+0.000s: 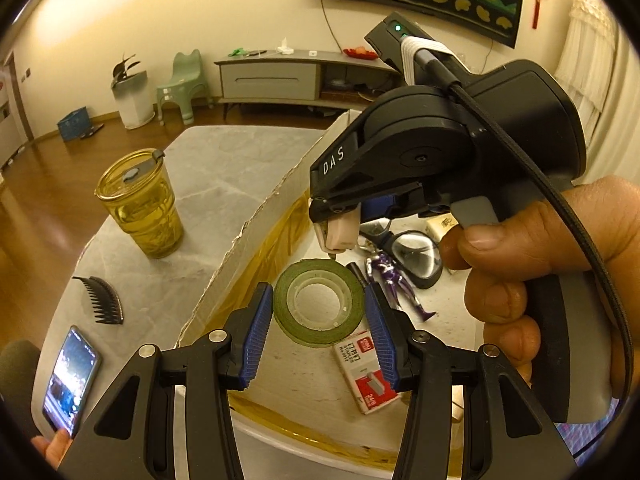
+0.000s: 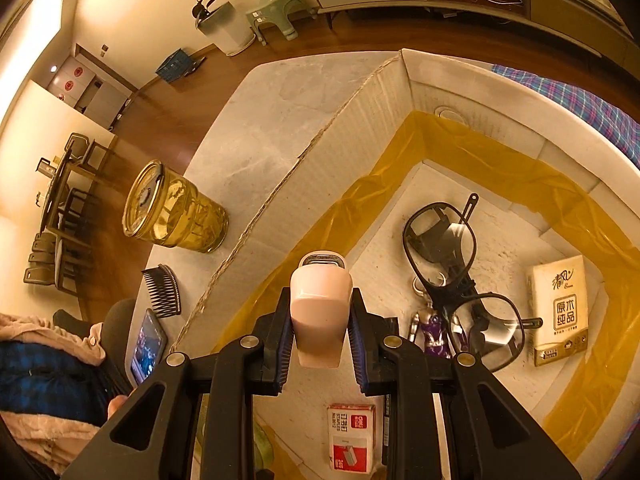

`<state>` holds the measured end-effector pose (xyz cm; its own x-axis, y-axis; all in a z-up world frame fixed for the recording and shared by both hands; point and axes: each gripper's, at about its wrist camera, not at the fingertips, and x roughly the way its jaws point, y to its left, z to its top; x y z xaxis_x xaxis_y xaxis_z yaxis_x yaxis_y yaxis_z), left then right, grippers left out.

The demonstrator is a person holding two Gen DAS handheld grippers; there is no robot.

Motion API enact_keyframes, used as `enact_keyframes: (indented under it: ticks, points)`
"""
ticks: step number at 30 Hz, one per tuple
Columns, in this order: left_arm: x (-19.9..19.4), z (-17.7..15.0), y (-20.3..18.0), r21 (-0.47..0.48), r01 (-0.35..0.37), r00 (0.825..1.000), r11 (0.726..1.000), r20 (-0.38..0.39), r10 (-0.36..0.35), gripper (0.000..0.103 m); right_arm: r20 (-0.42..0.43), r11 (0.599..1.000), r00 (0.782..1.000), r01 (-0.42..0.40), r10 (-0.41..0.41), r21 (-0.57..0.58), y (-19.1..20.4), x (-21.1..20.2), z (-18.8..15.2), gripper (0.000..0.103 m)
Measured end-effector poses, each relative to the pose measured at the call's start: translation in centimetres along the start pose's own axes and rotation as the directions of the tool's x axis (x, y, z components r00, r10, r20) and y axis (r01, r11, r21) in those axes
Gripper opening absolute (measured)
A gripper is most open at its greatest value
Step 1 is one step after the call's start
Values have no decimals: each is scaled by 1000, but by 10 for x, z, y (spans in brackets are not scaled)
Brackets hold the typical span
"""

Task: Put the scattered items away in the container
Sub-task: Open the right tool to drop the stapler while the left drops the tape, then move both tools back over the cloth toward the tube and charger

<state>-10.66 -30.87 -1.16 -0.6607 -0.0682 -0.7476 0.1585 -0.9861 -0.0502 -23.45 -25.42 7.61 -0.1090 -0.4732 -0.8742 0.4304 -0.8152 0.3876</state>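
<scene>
My left gripper [image 1: 319, 322] is shut on a green tape roll [image 1: 319, 303] and holds it over the open cardboard box [image 1: 256, 220]. My right gripper [image 2: 319, 344] is shut on a pink, cream-coloured small device [image 2: 320, 312] above the box [image 2: 360, 120]; it also shows in the left wrist view [image 1: 338, 234]. Inside the box lie a staples box [image 2: 352, 436], black glasses [image 2: 456, 276], a purple figurine [image 2: 432, 332] and a tissue pack [image 2: 560, 312]. A black comb [image 1: 100, 300] lies on the table outside the box.
A yellow glass tumbler with lid [image 1: 140, 204] stands on the marble table [image 1: 224, 176] left of the box. A hand holds a phone [image 1: 70, 376] at the table's near left edge. Chairs, a bin and a TV cabinet stand beyond.
</scene>
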Motion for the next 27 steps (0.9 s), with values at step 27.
enact_keyframes:
  ticks: [27]
  points:
    - [-24,8,11,-82,17,999,997,44,-13,51,6,997,1000,-18,18,-69,-18,-43,-20,39]
